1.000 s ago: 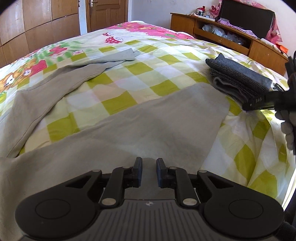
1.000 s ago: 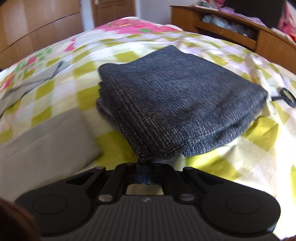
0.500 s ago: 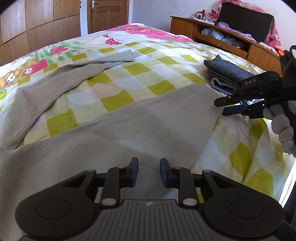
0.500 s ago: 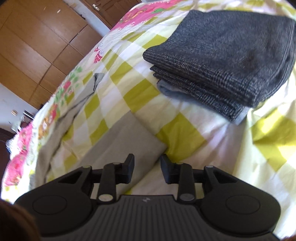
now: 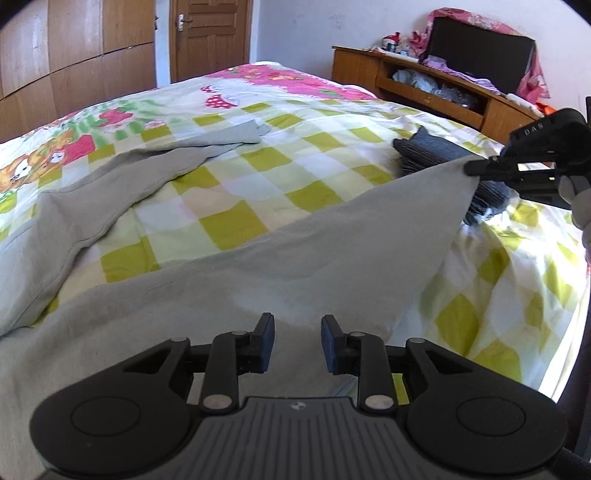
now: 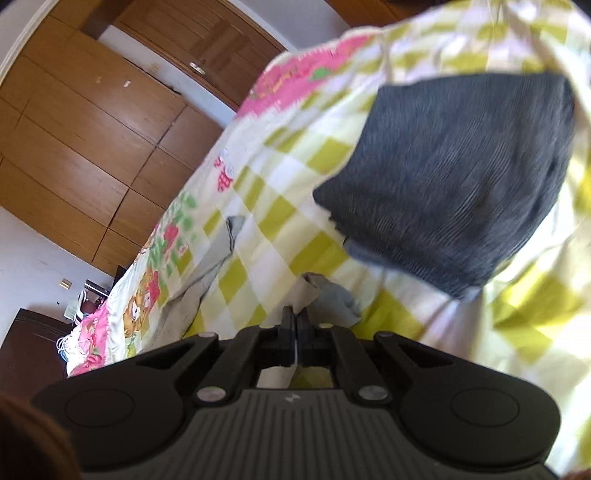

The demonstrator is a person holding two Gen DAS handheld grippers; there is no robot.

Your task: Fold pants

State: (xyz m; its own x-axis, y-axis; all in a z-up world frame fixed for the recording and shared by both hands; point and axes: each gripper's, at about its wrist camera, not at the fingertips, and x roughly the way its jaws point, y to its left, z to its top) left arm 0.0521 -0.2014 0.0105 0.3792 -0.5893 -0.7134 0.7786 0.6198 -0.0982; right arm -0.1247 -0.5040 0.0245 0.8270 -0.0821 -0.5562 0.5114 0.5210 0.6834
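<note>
Grey pants (image 5: 229, 266) hang from your clenched right gripper (image 5: 476, 168), lettered "DAS", at frame right. Your left gripper (image 5: 297, 341) is opening, empty, above them. Folded dark cloth (image 6: 454, 181) lies behind.

Pants (image 5: 229, 273) lie spread across the bed (image 5: 258, 199), one leg running to far left, the other crossing the near side. Folded garment (image 5: 428, 155) sits on bed at right, behind the lifted leg end. Shelf unit (image 5: 436, 96) stands beyond bed, right; door (image 5: 210, 33) behind, centre-left.
</note>
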